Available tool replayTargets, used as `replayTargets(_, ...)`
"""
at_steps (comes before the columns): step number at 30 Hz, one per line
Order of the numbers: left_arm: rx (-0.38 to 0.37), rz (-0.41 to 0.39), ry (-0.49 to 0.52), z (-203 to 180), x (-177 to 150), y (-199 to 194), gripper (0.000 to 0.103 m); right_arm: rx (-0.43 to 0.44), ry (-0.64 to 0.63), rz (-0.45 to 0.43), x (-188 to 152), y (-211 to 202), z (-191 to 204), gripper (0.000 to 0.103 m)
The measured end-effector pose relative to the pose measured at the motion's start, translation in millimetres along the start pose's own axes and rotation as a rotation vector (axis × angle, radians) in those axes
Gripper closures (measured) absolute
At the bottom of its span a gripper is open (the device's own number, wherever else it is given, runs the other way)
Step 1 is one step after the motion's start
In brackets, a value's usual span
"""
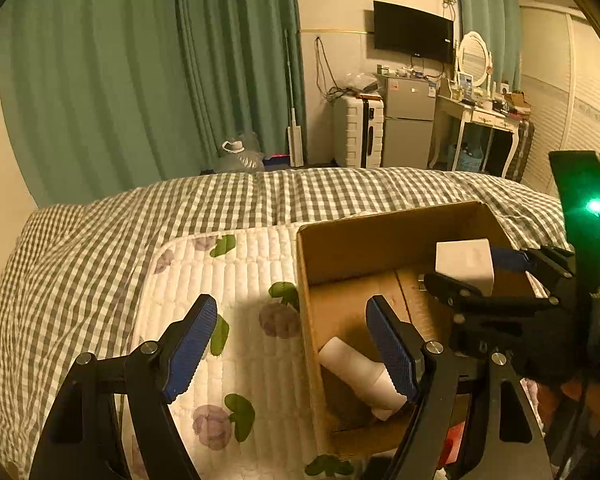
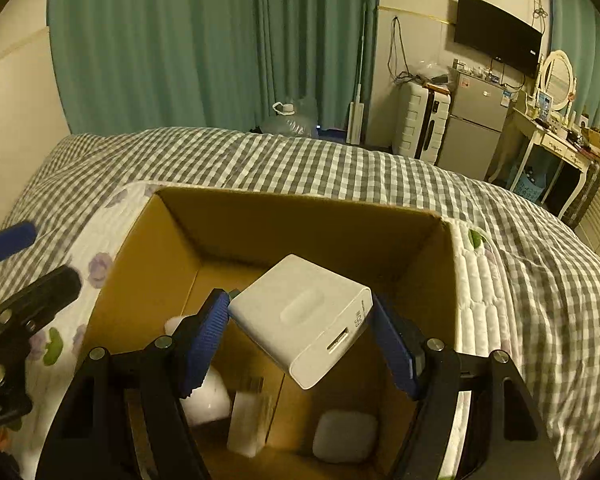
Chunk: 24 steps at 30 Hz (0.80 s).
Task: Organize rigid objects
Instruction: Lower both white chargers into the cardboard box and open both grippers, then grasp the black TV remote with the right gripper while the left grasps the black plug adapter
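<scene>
An open cardboard box (image 1: 380, 232) (image 2: 300, 208) sits on a floral quilted pad on the bed. My right gripper (image 2: 300, 332) is shut on a white USB charger block (image 2: 304, 316), held tilted over the box's inside; the block also shows in the left wrist view (image 1: 464, 262). Inside the box lie a white tube-shaped bottle (image 1: 360, 368), a small clear bottle (image 2: 246, 416) and a white rounded case (image 2: 346, 436). My left gripper (image 1: 292, 348) is open and empty, straddling the box's left wall, with one finger over the pad and one inside the box.
The floral pad (image 1: 228, 280) lies on a grey checked bedspread (image 1: 100, 240). Beyond the bed are green curtains (image 1: 140, 60), a white suitcase (image 1: 358, 128), a small fridge (image 1: 410, 120), a wall TV and a dressing table (image 1: 480, 112).
</scene>
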<state>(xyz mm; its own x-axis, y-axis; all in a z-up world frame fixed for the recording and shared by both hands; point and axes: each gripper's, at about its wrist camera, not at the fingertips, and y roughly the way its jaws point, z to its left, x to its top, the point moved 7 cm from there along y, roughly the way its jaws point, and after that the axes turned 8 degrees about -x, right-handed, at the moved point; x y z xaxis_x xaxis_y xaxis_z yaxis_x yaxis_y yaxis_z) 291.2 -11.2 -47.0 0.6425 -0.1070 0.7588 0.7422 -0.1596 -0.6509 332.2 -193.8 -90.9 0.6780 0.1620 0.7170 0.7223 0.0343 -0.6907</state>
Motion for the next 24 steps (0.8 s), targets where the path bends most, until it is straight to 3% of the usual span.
replayTargets(7, -0.002, -0.02, -0.032, 4, -6, -22, 0.021, -0.05, -0.018, -0.02, 3, -22, -6, 0.026)
replayTargets(10, 0.004, -0.049, -0.052, 3, -9, -47, 0.01, -0.06, 0.005, -0.044, 0, -61, -18, 0.018)
replayTargets(15, -0.006, -0.064, -0.058, -9, -24, -82, 0.002, -0.101, 0.01, -0.082, -13, -122, -30, 0.01)
replayTargets(19, 0.01, -0.044, -0.045, -20, -55, -100, 0.0, -0.104, 0.018, -0.06, -44, -154, -33, 0.008)
replayTargets(24, -0.001, 0.007, -0.044, -28, -99, -102, 0.0, -0.094, -0.003, 0.001, -95, -154, -27, 0.008)
